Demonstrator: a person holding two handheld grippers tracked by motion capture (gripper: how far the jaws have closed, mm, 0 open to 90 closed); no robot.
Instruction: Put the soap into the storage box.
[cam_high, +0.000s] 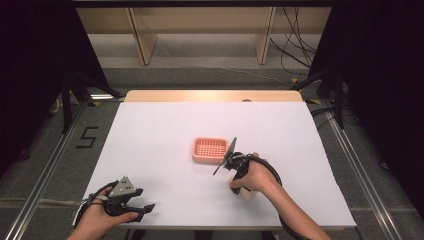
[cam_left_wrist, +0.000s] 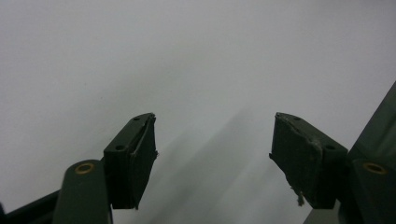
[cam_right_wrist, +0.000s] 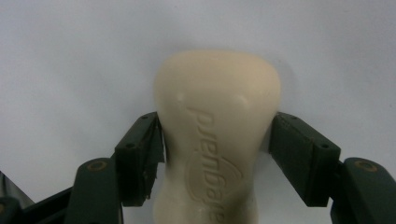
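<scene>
A cream soap bar (cam_right_wrist: 217, 107) with raised lettering lies on the white table (cam_high: 160, 135). My right gripper (cam_right_wrist: 217, 140) points down over it, and both pads press against its narrow waist. From above, the soap bar (cam_high: 246, 194) peeks out under the right hand near the front edge. A pink slotted soap dish (cam_high: 210, 150) sits just beyond that hand, at the table's middle. My left gripper (cam_high: 142, 210) rests at the front left corner. Its jaws stand wide apart with only bare table between them, as the left gripper (cam_left_wrist: 212, 140) view also shows.
The table ends in a wooden strip (cam_high: 215, 96) at the far side. Beyond it are wooden shelf legs (cam_high: 142, 40) and loose cables (cam_high: 295, 55) on the floor. Dark curtains flank both sides.
</scene>
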